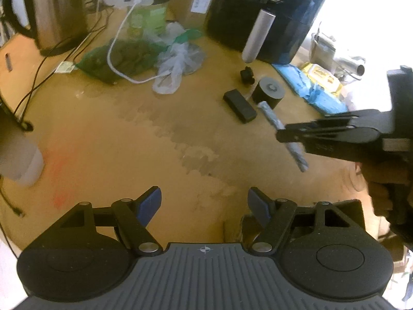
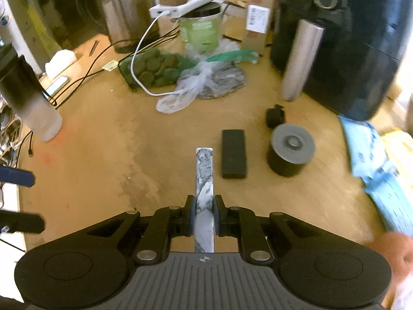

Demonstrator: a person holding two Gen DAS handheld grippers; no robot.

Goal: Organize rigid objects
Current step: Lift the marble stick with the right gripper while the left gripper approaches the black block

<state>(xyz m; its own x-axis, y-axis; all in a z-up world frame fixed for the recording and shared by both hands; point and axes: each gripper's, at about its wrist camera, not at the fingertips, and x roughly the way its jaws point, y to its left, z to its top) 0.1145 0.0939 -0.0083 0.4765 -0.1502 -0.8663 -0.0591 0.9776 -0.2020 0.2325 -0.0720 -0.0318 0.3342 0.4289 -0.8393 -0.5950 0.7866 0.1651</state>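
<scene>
With your right gripper (image 2: 204,215) pinching the marbled bar (image 2: 204,178) mid-frame above the table (image 2: 103,155) and your left gripper (image 1: 204,204) spread empty, placement beside the black block (image 2: 233,153) and lidded cylinder (image 2: 290,149) remains.

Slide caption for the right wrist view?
Right gripper holds a marbled bar above the table, beside a black block.
</scene>
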